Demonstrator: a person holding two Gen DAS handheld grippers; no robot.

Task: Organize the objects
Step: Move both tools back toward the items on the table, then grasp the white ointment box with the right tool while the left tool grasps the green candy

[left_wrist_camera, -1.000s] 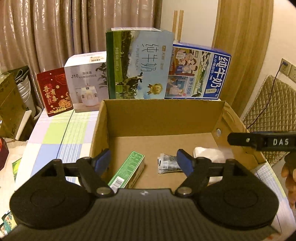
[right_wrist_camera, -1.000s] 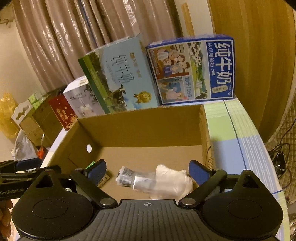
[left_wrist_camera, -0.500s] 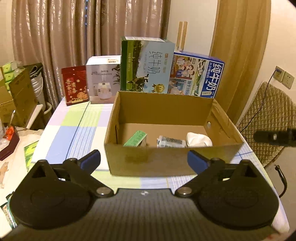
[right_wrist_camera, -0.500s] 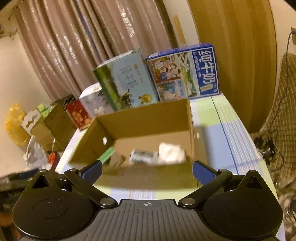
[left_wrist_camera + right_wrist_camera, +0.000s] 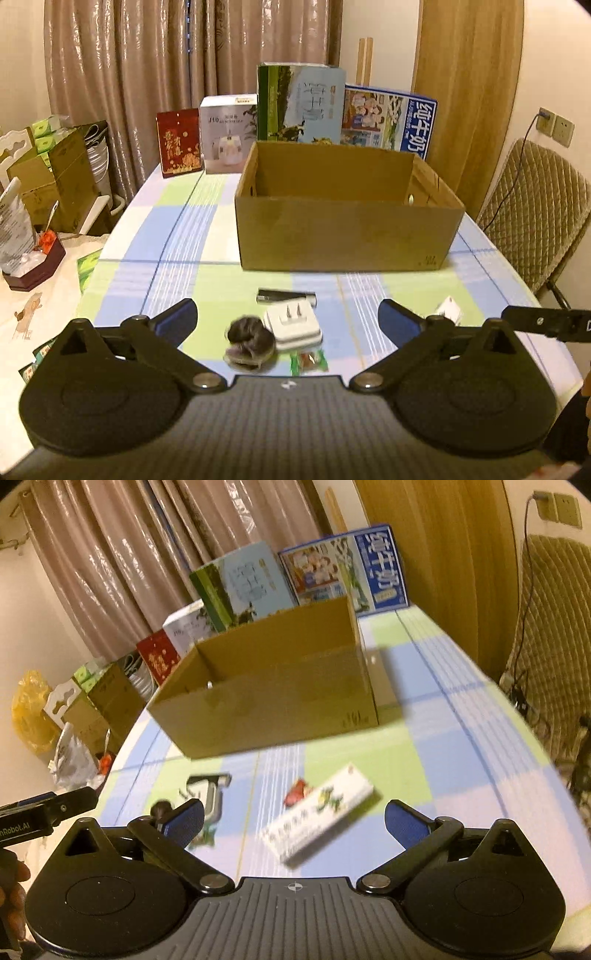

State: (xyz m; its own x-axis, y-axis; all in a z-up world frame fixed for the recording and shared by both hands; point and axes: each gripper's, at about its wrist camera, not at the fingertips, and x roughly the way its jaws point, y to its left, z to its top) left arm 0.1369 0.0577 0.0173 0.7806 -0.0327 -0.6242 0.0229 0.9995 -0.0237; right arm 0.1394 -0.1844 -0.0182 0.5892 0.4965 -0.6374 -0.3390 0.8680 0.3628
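Right tongs (image 5: 293, 814) wide, empty; long white box (image 5: 319, 814) dead ahead at 12 o'clock, axis running 8-to-2; left tongs (image 5: 288, 317) wide too.

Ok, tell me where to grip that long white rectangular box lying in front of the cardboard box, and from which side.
Take the long white rectangular box across its narrow width, near mid-length, coming from above. It lies flat and diagonal on the checked tablecloth, so turn the open right gripper until its fingers straddle the long edges.

The cardboard box (image 5: 343, 236) walls hide its contents from both views.
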